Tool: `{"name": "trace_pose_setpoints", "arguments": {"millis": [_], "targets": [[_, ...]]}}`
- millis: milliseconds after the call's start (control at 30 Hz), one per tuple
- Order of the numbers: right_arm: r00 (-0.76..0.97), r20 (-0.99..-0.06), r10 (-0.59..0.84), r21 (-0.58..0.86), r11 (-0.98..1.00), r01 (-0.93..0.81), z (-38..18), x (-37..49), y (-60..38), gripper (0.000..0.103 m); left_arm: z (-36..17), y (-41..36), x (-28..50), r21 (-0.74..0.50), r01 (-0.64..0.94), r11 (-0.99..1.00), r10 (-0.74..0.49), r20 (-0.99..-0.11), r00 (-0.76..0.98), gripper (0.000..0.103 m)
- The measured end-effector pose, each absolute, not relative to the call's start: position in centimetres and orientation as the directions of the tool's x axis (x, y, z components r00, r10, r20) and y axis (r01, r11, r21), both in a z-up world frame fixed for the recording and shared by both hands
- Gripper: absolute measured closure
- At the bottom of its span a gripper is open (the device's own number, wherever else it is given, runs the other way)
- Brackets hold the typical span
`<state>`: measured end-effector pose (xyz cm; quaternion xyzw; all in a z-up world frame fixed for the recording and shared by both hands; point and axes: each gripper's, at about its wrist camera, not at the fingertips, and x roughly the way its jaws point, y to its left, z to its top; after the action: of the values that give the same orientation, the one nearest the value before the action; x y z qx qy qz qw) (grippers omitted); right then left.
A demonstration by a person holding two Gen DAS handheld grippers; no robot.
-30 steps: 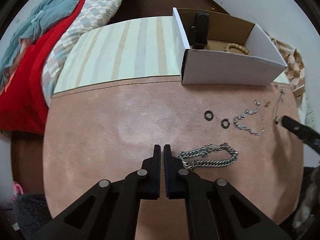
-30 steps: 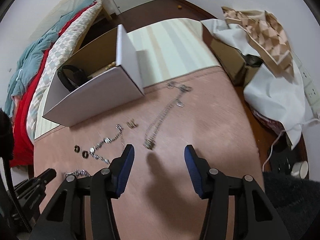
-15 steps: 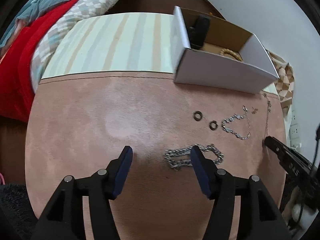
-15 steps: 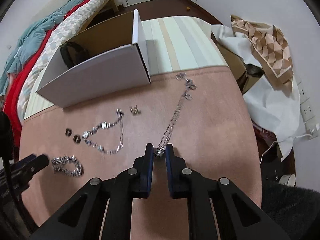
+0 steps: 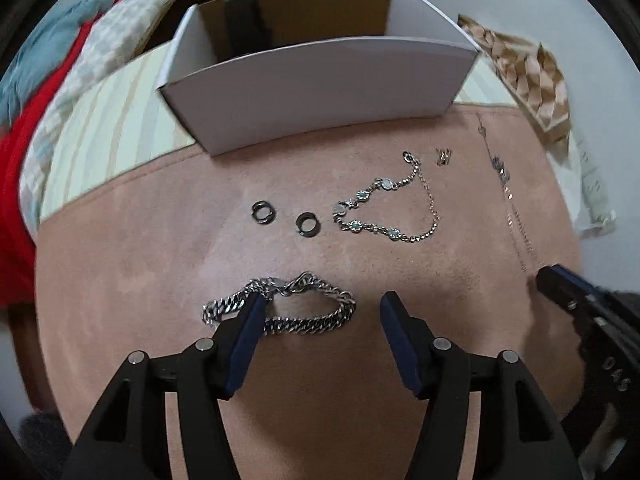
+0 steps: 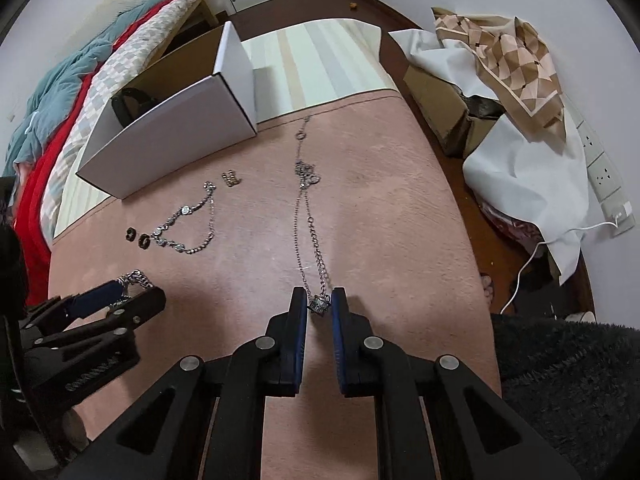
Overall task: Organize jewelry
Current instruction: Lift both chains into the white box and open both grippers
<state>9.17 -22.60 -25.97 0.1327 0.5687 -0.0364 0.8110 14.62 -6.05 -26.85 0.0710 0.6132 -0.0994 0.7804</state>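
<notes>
I count two black hoop earrings (image 5: 263,211), two bracelets (image 5: 280,312), one long necklace (image 6: 306,216), one small gold piece (image 5: 443,156) and one white box (image 5: 320,84).

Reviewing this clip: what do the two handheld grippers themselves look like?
Both match: the left gripper and right gripper have black angular plastic linkages with triangular cutouts, silver round pivot pins, and dark blue pads on flat black fingers. White lettering marks the right one's side.

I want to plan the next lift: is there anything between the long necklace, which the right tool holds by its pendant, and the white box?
Nothing visible blocks it. The right tool grips the pendant of the long necklace, whose chain runs over bare pink cloth toward the white box. The gold earrings lie beside that line.
</notes>
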Motion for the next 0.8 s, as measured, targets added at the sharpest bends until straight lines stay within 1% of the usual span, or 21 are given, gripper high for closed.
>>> {"name": "trace_pose_setpoints", "arguments": {"millis": [33,67,100,133,167,233,400,600,800], "targets": [[0.349,-0.933,0.089,0.171,0.962,0.211,-26.0,9.2,-22.7,0.09,-26.8,-6.3,14.5,-0.015,0.255,0.967,-0.078,-0.967,0.241,0.052],[0.349,-0.933,0.09,0.172,0.962,0.213,-26.0,9.2,-22.7,0.09,-26.7,-6.6,14.4,-0.012,0.266,0.964,-0.081,-0.964,0.252,0.063],[0.348,-0.933,0.09,0.173,0.961,0.214,-26.1,9.2,-22.7,0.09,-26.6,-6.7,14.4,-0.011,0.276,0.961,-0.086,-0.962,0.26,0.083],[0.348,-0.933,0.089,0.171,0.962,0.215,-26.1,9.3,-22.7,0.09,-26.5,-6.9,14.4,-0.009,0.285,0.958,-0.088,-0.96,0.264,0.095],[0.349,-0.933,0.092,0.175,0.961,0.215,-26.1,9.3,-22.8,0.09,-26.5,-7.1,14.5,-0.01,0.292,0.956,-0.09,-0.961,0.26,0.097],[0.355,-0.93,0.096,0.181,0.959,0.216,-25.9,9.3,-22.8,0.09,-26.6,-7.2,14.7,-0.016,0.29,0.957,-0.095,-0.962,0.258,0.097],[0.399,-0.909,0.123,0.219,0.954,0.205,-23.9,9.1,-23.0,0.091,-25.1,-5.5,14.7,-0.087,0.26,0.962,-0.159,-0.95,0.27,0.098],[0.46,-0.867,0.192,0.296,0.941,0.166,-20.0,9.5,-22.8,0.091,-21.4,-3.3,15.1,-0.144,0.212,0.967,-0.207,-0.925,0.318,0.098],[0.523,-0.811,0.263,0.375,0.92,0.118,-15.6,11.2,-22.5,0.091,-16.9,-1.7,15.9,-0.197,0.197,0.961,-0.26,-0.889,0.378,0.098]]}}
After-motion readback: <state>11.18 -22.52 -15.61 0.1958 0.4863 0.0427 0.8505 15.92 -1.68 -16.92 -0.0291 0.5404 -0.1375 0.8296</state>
